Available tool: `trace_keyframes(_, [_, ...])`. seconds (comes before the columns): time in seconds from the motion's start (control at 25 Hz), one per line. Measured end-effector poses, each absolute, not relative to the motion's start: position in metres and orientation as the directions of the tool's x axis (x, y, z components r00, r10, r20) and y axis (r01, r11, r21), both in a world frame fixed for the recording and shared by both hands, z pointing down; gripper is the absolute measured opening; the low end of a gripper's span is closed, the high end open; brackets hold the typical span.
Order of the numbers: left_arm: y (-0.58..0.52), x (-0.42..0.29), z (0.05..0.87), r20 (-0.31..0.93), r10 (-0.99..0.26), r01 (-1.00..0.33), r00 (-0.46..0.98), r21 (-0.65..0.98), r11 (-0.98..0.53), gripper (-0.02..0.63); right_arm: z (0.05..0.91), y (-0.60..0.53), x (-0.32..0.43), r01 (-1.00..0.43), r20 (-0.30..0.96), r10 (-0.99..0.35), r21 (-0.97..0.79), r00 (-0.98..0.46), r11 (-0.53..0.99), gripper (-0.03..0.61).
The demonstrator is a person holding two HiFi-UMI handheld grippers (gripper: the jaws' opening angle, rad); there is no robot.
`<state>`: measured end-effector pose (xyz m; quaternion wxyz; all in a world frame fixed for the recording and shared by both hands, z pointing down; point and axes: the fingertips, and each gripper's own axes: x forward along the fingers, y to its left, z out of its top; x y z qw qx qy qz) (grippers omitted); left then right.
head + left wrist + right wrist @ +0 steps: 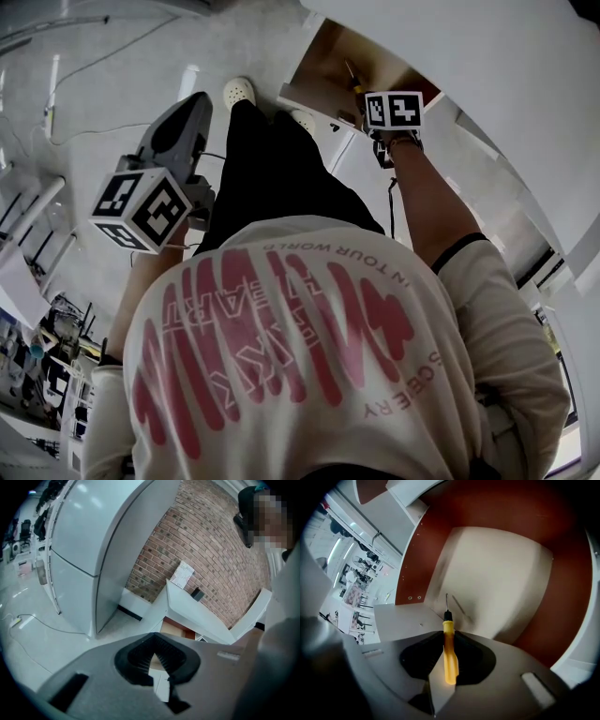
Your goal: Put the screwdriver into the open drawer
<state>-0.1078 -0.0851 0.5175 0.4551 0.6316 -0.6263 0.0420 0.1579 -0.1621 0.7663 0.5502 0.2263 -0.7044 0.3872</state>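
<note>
Over the drawer (501, 573) (pale-floored), right claw (449, 637) grips screwdriver (450, 662)

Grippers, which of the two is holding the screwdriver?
The right gripper, clamped on the yellow-handled screwdriver above the open drawer; the left gripper holds nothing.

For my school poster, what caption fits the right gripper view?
The right gripper holds a yellow screwdriver, tip pointing into the open drawer.

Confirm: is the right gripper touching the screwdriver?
Touching. The right gripper view shows the right gripper with its jaws closed on the yellow handle of the screwdriver, the shaft pointing down into the drawer.
</note>
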Motion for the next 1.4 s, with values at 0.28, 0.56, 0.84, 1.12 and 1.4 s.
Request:
trace_keyframes(0.28, [-0.083,-0.111,0.528,0.632,-0.751,-0.821,0.19,0.522,0.231,0.003,0.781,-0.162,0.162,-0.741,0.958,0.126,-0.281,-0.259,0.61,0.089])
trace_keyframes(0.56, [-0.081,-0.116,0.533,0.641,-0.746,-0.815,0.18,0.521,0.252,0.003,0.788,-0.167,0.152,-0.705,0.961,0.145,-0.271,-0.235,0.655,0.091])
trace_keyframes(0.84, [-0.082,-0.113,0.538,0.646,-0.744,-0.814,0.171,0.518,0.264,0.003,0.796,-0.169,0.151,-0.689,0.959,0.155,-0.278,-0.237,0.669,0.092])
trace_keyframes(1.12, [-0.081,-0.112,0.539,0.646,-0.747,-0.812,0.155,0.515,0.276,0.003,0.802,-0.171,0.153,-0.674,0.961,0.155,-0.273,-0.231,0.686,0.094])
trace_keyframes(1.4, [-0.08,-0.113,0.543,0.651,-0.745,-0.806,0.143,0.514,0.295,0.003,0.809,-0.174,0.15,-0.65,0.961,0.166,-0.272,-0.22,0.71,0.095])
